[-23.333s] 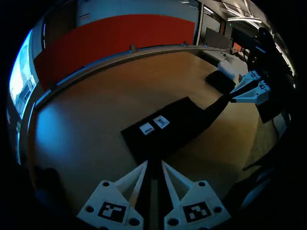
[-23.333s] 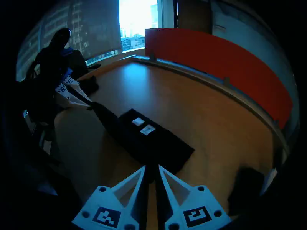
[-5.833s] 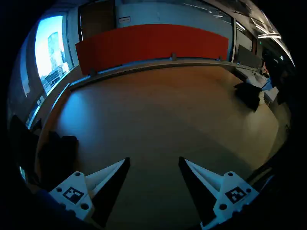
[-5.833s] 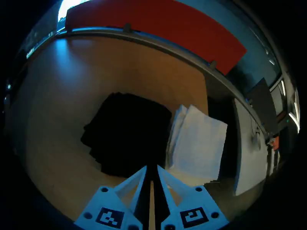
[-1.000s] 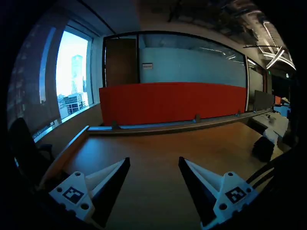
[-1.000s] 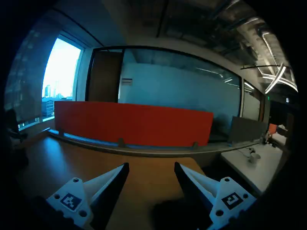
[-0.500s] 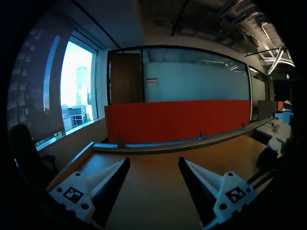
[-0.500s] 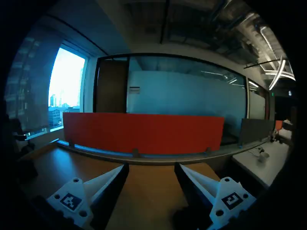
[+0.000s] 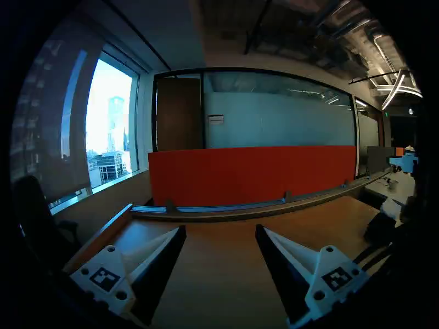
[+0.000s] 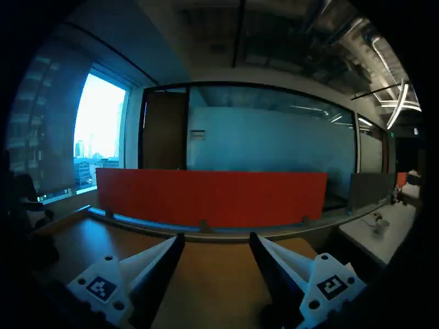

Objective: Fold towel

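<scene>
Both grippers are lifted and look level across the wooden table (image 9: 219,285) toward the red partition (image 9: 252,172). My left gripper (image 9: 219,227) is open and holds nothing. A dark folded towel (image 9: 378,227) lies on the table at the far right of the left gripper view, with a pale folded cloth (image 9: 393,206) just behind it. My right gripper (image 10: 216,236) is open too, with bare table (image 10: 211,285) between its fingers. A dark shape (image 10: 273,317) sits low by its right finger; I cannot tell whether it is the towel.
A bright window (image 9: 110,137) and a dark chair (image 9: 30,219) are on the left. A grey rail (image 9: 247,207) runs along the table's far edge under the partition. A white desk (image 10: 378,230) stands to the right, beyond the table.
Both views have tilted slightly upward in the last second, showing less table. Well before, both grippers were shut on a dark towel; now both are open.
</scene>
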Available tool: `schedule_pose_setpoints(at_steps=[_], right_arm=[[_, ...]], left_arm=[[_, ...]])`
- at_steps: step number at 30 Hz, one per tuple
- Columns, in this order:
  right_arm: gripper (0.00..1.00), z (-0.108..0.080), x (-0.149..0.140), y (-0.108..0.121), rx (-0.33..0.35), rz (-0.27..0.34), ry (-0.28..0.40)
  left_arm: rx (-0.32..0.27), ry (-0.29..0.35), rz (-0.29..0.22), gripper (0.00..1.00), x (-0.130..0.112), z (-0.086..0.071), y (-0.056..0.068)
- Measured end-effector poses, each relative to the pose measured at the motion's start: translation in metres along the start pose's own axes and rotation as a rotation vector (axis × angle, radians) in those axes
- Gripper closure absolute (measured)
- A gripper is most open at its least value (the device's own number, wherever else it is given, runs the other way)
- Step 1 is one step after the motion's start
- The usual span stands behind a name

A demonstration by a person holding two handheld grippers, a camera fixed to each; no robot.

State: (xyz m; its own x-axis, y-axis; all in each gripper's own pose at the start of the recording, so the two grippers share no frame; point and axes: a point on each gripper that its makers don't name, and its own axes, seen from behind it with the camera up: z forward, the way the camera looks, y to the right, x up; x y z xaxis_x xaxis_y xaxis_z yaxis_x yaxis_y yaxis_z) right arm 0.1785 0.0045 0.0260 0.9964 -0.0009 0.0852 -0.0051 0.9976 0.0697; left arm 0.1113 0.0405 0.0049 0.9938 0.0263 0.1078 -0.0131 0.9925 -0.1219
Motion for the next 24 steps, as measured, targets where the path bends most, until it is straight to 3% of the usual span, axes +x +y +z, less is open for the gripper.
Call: schedule_pose_setpoints(at_steps=[11, 24], right_arm=[[0.09, -0.004, 0.004, -0.021, 0.01, -0.021, 0.021], [0.09, -0.006, -0.012, -0.037, 0.01, -0.044, 0.033]], left_arm=[[-0.008, 0.035, -0.006, 0.06, -0.019, 0.003, 0.003], [0.003, 0.067, -0.017, 0.07, -0.069, 0.007, -0.001]])
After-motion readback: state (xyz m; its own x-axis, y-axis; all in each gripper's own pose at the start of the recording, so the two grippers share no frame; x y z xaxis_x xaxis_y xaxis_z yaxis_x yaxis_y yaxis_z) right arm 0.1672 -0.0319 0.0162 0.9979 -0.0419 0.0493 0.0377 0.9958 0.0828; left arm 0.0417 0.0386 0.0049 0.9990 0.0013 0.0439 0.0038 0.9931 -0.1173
